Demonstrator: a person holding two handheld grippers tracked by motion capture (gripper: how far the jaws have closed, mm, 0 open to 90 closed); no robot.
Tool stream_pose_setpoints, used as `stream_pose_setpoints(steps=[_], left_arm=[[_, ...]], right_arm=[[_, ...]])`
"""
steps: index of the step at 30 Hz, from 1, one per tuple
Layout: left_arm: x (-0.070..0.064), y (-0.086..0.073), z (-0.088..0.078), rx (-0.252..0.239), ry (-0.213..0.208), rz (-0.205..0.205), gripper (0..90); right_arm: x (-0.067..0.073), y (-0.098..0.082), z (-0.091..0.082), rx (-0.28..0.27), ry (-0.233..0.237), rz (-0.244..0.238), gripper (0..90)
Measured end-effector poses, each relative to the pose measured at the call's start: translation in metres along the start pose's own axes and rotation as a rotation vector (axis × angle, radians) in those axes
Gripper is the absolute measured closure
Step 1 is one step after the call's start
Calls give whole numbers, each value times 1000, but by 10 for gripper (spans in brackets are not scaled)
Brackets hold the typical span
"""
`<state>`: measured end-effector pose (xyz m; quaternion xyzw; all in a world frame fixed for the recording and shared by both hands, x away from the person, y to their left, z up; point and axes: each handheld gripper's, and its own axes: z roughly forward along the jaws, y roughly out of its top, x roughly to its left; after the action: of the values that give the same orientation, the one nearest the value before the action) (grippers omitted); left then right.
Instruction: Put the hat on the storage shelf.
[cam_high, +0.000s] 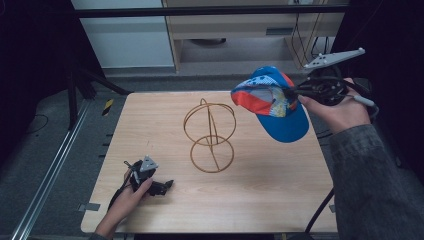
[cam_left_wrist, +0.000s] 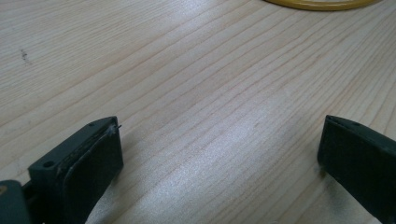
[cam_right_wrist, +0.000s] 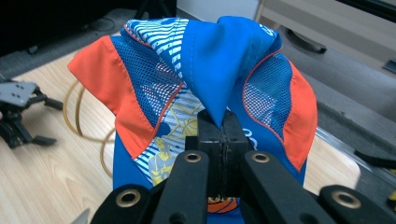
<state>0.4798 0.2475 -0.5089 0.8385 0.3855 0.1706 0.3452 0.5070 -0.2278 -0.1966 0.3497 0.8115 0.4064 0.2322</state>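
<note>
Left gripper (cam_high: 167, 185) low at the table's (cam_high: 280, 190) near-left corner, jaws spread wide, nothing between them. Mid-table: wire stand (cam_high: 210, 135), upright. Right gripper (cam_high: 291, 92) raised above the far-right edge, jaws clenched on fabric of a blue-and-orange cap (cam_high: 272, 102), which hangs clear of the table.

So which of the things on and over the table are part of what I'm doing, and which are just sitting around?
In play, most likely:
- cap, pinched in the right gripper
- wire stand, likely where the cap goes

Standing by:
- left gripper, open, low over the table
- cabinet behind the table
</note>
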Motion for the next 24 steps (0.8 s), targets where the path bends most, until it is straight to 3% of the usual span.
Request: stream_pose_setpoints(steps=[16,24], left_arm=[[0,0,0,0,1,1,0],[0,0,0,2,0,2,0]], right_arm=[[13,49,38,-23,37,-19,900],[27,69,70,-1,69,-37,900]])
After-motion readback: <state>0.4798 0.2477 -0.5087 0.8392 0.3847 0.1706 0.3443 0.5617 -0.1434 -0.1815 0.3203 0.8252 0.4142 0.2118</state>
